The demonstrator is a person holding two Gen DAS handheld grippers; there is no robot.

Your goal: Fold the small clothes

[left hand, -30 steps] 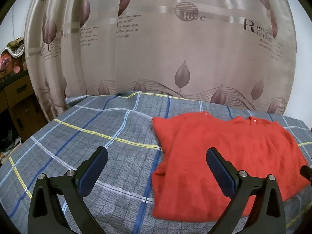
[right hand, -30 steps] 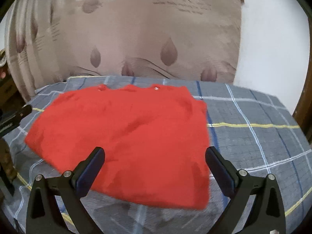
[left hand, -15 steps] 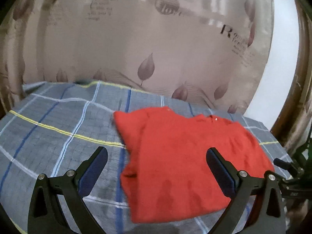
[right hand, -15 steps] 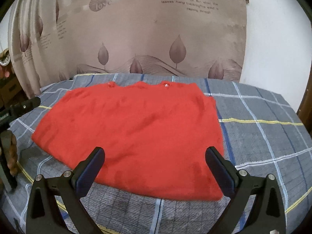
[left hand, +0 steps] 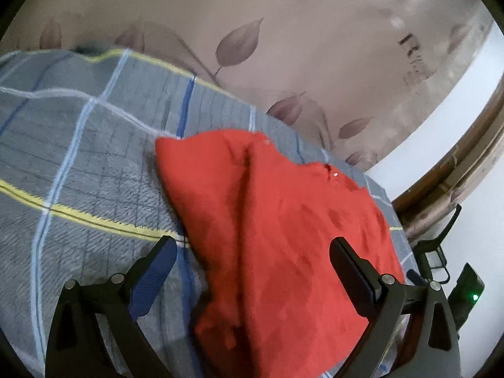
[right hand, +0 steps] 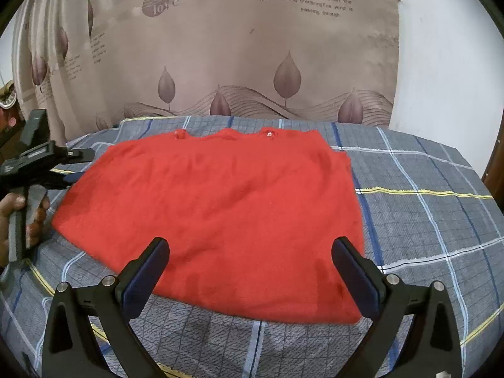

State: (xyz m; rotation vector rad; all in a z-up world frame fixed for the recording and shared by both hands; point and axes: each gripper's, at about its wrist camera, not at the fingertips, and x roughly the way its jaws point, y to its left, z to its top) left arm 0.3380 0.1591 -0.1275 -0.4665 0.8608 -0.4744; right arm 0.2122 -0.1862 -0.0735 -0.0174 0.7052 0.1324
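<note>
A small red garment (right hand: 220,208) lies flat on the grey checked bedcover (right hand: 441,220), with its buttoned neckline at the far edge. In the left wrist view the garment (left hand: 283,245) fills the lower middle, folded double along its left side. My left gripper (left hand: 252,271) is open and empty, over the garment's near left part. My right gripper (right hand: 250,267) is open and empty, over the garment's near hem. The left gripper also shows in the right wrist view (right hand: 75,163), at the garment's left edge.
A beige curtain (right hand: 252,63) with leaf prints hangs behind the bed. A white wall (right hand: 447,63) is at the right. A brown wooden frame (left hand: 456,170) stands past the bed's right edge. The bedcover (left hand: 78,173) stretches to the left of the garment.
My left gripper has swung right and tilted, and now sits closer over the garment's left side. My right gripper has drawn back a little. Both stayed open.
</note>
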